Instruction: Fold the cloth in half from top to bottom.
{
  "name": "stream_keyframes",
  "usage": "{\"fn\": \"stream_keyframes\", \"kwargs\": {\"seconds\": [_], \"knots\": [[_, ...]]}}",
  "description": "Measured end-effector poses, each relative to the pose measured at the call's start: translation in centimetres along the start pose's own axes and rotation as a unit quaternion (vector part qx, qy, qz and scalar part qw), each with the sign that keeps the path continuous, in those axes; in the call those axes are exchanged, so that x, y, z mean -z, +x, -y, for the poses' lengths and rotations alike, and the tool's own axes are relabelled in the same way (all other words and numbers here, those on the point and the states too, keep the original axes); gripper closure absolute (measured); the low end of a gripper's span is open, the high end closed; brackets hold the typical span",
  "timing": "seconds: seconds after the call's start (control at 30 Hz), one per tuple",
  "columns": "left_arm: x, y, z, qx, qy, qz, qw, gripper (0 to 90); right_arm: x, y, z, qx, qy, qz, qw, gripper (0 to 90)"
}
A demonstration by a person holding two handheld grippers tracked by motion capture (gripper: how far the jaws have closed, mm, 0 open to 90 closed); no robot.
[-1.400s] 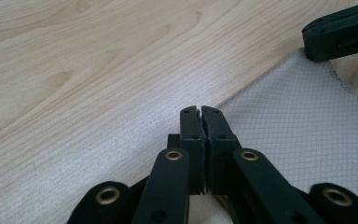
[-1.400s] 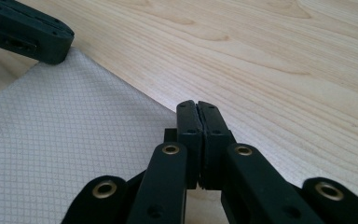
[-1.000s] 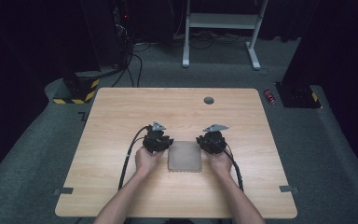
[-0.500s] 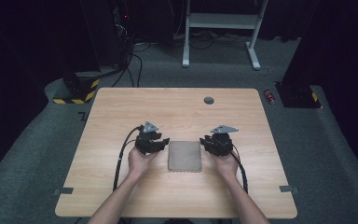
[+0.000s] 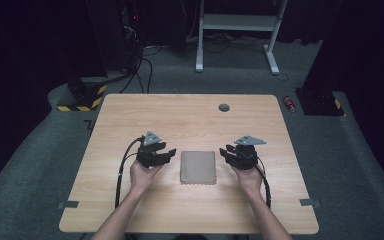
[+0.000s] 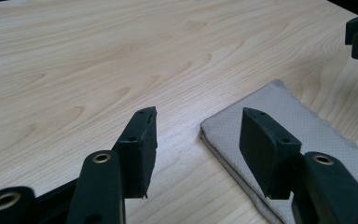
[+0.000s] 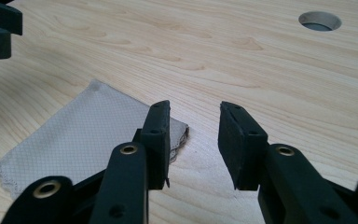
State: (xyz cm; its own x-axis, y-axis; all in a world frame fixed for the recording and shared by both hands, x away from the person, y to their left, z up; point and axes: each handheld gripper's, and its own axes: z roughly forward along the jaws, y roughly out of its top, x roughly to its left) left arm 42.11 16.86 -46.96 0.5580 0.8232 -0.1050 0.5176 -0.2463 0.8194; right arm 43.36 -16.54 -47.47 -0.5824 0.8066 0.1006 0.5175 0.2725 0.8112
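Observation:
A folded grey cloth (image 5: pixel 198 167) lies flat on the wooden table (image 5: pixel 190 120), between my two grippers. My left gripper (image 5: pixel 169 154) rests just left of the cloth, open, with nothing between its jaws. In the left gripper view the cloth's near corner (image 6: pixel 279 116) sits under the right jaw of the left gripper (image 6: pixel 200 116). My right gripper (image 5: pixel 225 152) stands just right of the cloth, also open and holding nothing. In the right gripper view the cloth (image 7: pixel 88 126) lies behind the left jaw of the right gripper (image 7: pixel 194 109), and the gap between the jaws is over bare wood.
A round cable hole (image 5: pixel 224 107) is in the table near its far edge, also the hole (image 7: pixel 320 20). On the floor beyond are a yellow-and-black striped base (image 5: pixel 80 100), a white desk frame (image 5: pixel 240 30) and a small red object (image 5: pixel 290 104).
Both hands have drawn a little outward from the cloth's sides. The cloth lies where it was.

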Motion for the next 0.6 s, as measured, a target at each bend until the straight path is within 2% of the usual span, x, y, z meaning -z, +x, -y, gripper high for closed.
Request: {"fn": "stream_keyframes", "kwargs": {"seconds": [0.27, 0.4, 0.6], "knots": [[1.1, 0.2, 0.4, 0.008, -0.012, -0.002, 0.9999, 44.0, 0.9, -0.5, 0.6, -0.008, -0.007, 0.003, 0.9999, 60.3], [1.8, 0.1, 0.7, 0.001, -0.001, 0.0, 1.0, 41.2, 1.6, -0.7, 0.8, -0.012, -0.011, 0.002, 0.9999, 59.1], [3.1, 0.6, 1.1, 0.01, -0.022, 0.002, 0.9997, 39.6, 2.7, -0.8, 1.1, -0.013, -0.023, 0.007, 0.9996, 57.9]]}}
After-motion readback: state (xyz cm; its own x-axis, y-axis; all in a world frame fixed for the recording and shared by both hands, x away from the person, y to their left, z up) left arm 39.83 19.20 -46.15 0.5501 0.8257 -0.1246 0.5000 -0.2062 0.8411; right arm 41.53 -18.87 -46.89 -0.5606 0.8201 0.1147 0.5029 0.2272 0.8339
